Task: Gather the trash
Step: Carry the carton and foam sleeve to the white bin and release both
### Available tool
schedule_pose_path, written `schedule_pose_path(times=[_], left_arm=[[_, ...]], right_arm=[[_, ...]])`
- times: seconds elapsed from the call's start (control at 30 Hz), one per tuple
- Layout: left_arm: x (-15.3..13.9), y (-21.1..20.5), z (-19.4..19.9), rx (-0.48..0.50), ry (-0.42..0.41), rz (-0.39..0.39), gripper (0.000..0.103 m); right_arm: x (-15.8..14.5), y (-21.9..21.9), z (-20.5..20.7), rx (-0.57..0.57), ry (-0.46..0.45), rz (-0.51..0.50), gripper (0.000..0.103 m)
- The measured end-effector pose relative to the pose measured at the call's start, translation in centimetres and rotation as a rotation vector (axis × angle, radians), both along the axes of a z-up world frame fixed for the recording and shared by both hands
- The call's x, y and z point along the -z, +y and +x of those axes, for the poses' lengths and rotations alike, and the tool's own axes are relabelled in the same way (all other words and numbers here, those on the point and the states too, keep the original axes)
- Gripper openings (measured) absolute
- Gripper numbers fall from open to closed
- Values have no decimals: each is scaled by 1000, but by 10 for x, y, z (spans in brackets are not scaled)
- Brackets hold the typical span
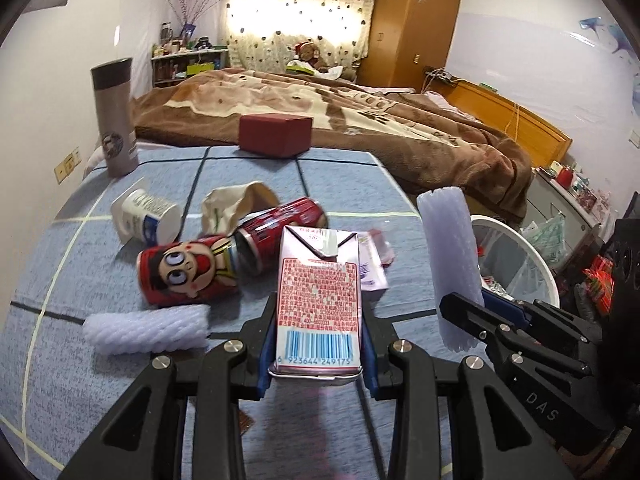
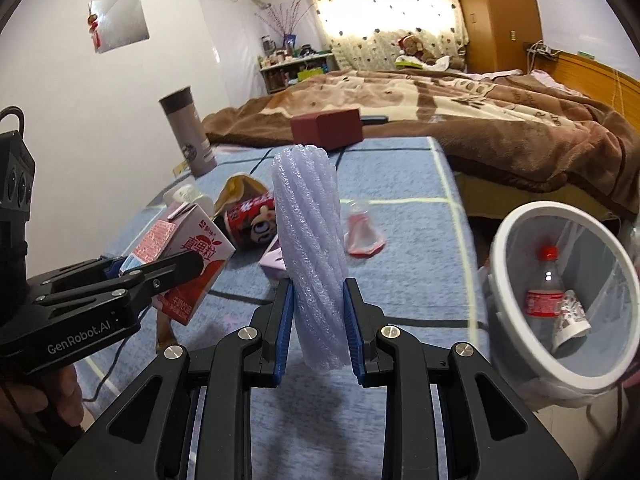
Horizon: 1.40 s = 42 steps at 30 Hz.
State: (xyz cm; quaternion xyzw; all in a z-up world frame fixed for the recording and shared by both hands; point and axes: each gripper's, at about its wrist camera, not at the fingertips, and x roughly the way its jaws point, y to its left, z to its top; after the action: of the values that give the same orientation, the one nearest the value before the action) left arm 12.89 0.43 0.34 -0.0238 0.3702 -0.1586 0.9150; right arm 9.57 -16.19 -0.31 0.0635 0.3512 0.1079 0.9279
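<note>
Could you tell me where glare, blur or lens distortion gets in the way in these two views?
Left wrist view: the curtained window blows out white, the table edge bows from the fisheye, and the milk carton stays sharp. Right wrist view: the same window glare, dark corner vignetting, and the crumpled pink wrapper looks soft.

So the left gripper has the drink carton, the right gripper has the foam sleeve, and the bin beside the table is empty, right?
Not quite: the bin isn't empty. The right wrist view shows a plastic bottle and a paper cup inside. The left gripper does hold the drink carton, the right gripper the foam sleeve.
</note>
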Motion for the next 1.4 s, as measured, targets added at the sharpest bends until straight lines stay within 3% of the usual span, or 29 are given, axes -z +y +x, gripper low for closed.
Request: schedule_pose_path(times=[0.37, 0.77, 1.1, 1.4], left_arm=[[-15, -48, 3, 93, -32, -12, 36], [-21, -136, 12, 260, -34, -30, 36], [-6, -205, 15, 366, 5, -11, 36], [5, -242, 22, 399, 34, 7, 36]], right_arm=[[-9, -40, -9, 99, -32, 14, 25], [-10, -110, -20, 289, -30, 7, 25], [2, -155, -22, 403, 14, -16, 25], [14, -179, -20, 448, 68, -33, 26]])
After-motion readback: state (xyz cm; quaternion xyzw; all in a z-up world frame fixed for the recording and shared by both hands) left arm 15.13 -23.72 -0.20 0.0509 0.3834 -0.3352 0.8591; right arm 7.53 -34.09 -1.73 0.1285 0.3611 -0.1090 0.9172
